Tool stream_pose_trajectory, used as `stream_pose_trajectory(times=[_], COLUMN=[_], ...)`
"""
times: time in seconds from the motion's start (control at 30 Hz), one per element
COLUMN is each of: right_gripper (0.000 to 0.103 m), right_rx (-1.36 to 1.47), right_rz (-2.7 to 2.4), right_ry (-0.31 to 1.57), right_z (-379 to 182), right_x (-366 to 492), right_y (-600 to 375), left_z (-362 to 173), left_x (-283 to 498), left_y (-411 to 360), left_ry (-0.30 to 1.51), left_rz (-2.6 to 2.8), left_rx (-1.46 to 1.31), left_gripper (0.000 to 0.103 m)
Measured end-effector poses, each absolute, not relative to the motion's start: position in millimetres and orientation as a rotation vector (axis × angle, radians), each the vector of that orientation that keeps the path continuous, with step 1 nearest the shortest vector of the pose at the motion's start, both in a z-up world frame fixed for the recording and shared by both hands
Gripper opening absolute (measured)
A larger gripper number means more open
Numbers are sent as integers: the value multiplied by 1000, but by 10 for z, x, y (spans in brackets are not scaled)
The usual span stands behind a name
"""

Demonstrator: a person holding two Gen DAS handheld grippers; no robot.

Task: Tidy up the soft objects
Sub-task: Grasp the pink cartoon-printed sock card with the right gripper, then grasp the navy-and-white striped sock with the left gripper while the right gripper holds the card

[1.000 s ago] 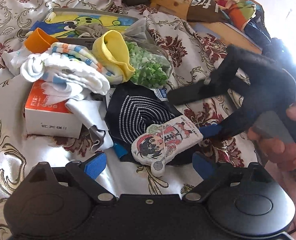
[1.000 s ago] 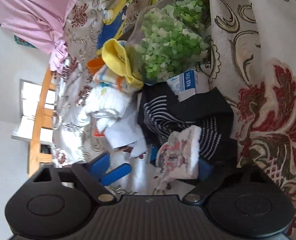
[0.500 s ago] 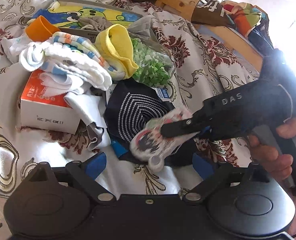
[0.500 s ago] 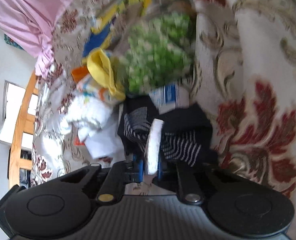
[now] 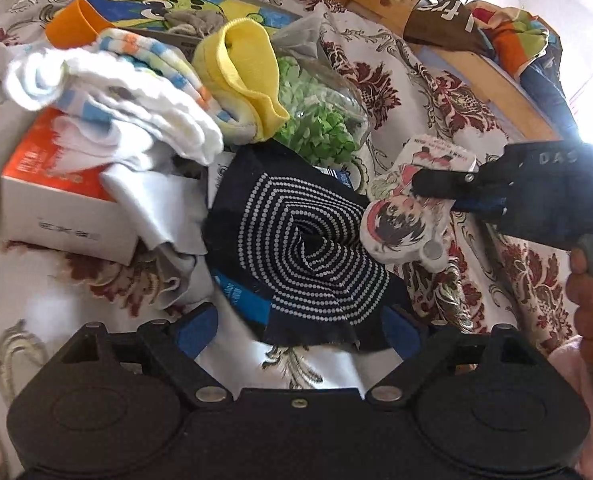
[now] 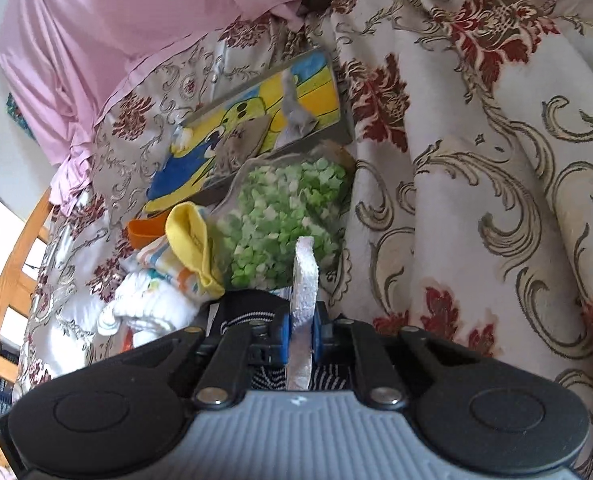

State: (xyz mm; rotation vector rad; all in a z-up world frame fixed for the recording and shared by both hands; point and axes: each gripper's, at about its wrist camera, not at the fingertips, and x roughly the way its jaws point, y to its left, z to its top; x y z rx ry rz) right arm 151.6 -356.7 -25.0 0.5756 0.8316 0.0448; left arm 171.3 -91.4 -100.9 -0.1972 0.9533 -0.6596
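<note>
A flat soft cartoon-figure charm (image 5: 396, 224) hangs clear of the bed, pinched in my right gripper (image 5: 440, 192), which is shut on it. In the right wrist view the charm (image 6: 305, 268) stands edge-on between the blue pads of the right gripper (image 6: 300, 328). A dark sock with white dots (image 5: 296, 240) lies on the patterned bedspread (image 5: 436, 92). My left gripper (image 5: 299, 326) hovers over the sock's near edge. Its jaws are wide apart and closing slightly, with the sock's edge between them, not pressed. White striped socks (image 5: 128, 96) and a yellow sock (image 5: 244, 76) lie piled at the left.
A bag of green bits (image 5: 320, 120) sits behind the dark sock. An orange-and-white tissue box (image 5: 56, 192) lies under the white socks. A cartoon-printed box (image 5: 200, 4) and an orange cup (image 5: 72, 24) are farther back. A wooden frame (image 5: 456, 52) with clothes borders the right.
My right gripper shut on the cartoon charm and lifted it off the dark sock, up and to the right. My left gripper moved down closer over the sock.
</note>
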Motion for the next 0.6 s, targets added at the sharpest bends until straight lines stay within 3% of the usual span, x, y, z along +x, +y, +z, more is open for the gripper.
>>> stream_pose_trajectory(times=[0.27, 0.5, 0.6], right_gripper=[12, 13, 13], right_rx=[556, 550, 552], right_rz=[-5, -24, -23], right_ry=[788, 767, 769], right_z=[-248, -248, -252], right_x=[1494, 1501, 1502], right_y=[-3626, -3650, -3652], left_z=[-1057, -1084, -1074], left_x=[1763, 1754, 1740], left_y=[-1247, -1504, -1508], left_ry=[911, 877, 863], left_rz=[-665, -626, -602], left_rx=[-130, 42, 84], left_gripper=[91, 73, 58])
